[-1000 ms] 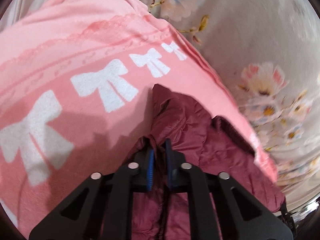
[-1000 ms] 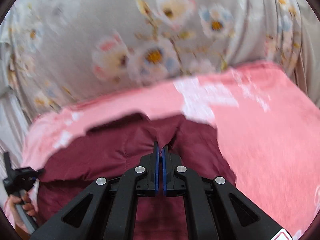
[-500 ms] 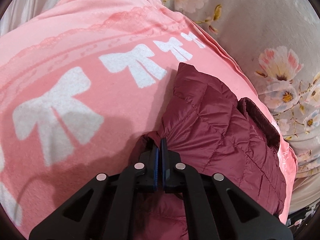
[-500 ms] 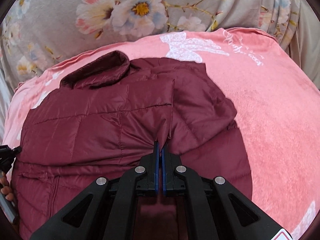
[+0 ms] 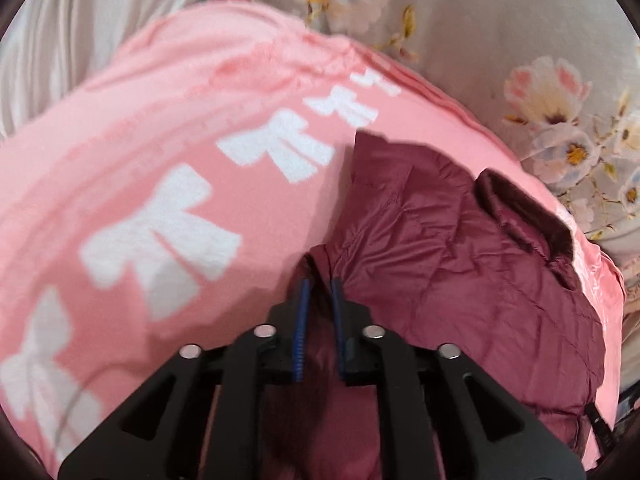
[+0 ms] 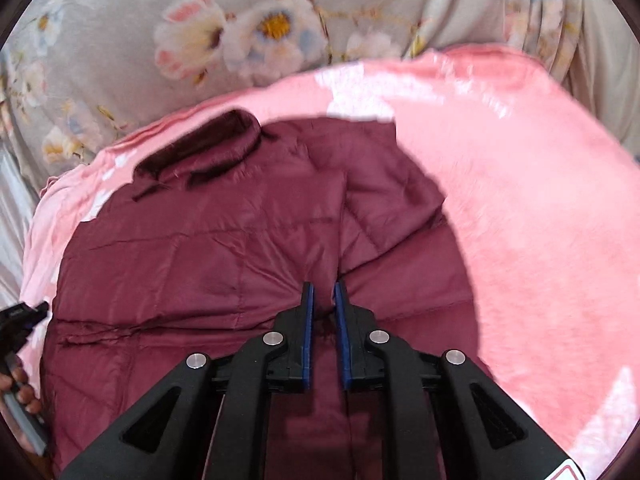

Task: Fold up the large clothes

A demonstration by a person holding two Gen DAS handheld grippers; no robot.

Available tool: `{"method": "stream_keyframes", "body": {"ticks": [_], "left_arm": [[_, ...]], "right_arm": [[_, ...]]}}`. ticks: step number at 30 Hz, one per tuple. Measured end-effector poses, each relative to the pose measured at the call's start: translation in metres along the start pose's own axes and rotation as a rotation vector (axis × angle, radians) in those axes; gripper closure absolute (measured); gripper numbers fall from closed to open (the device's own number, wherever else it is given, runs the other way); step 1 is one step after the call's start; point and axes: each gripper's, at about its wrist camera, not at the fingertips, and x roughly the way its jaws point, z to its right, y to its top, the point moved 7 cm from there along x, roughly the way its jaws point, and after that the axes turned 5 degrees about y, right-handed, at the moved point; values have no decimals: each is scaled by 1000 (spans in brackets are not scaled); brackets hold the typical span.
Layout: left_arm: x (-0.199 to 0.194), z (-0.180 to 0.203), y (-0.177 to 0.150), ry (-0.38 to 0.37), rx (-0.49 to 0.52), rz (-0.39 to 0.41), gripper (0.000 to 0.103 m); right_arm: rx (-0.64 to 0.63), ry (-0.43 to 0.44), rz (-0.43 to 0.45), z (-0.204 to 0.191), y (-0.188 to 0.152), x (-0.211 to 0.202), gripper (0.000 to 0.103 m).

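Here both jaws are opening: left hand-held gripper (image 5: 320,284) and right hand-held gripper (image 6: 322,288), narrow, release the jacket (image 6: 240,240); withdraw clear, keeping the fold.

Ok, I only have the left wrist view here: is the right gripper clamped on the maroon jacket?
Observer: No. The right gripper has its jaws opening, with the maroon jacket lying under them.
Operator: Is a sleeve folded in on that side?
Observer: Yes, one sleeve lies folded across the body, next to the bare pink blanket.
Operator: Any sign of the person?
Observer: A hand at the left edge, wrapped round the handle of the left gripper.
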Motion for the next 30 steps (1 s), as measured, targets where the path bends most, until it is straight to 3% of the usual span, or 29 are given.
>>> {"method": "stream_keyframes", "body": {"ticks": [4,8,12,16,24,30], "left_arm": [[-41,29,13,-79,40,85,89],[-44,81,11,-166,110,60,89],[-13,114,-12,-146,185,-3,90],[12,119,-35,-128,202,-60,90],[23,114,-51,-104,221,-64,90],[29,113,-57,-73,241,-57,97]], "right_arm": [[-69,56,68,-47,12,-13,90],[-127,133,49,-95,13,5,90],[-162,189,-29,-127,-3,34,96],[-197,182,-94,-140,-25,56,98],[-187,166,-159,-133,-45,75,102],[-177,169,-173,-130,-49,82,103]]}}
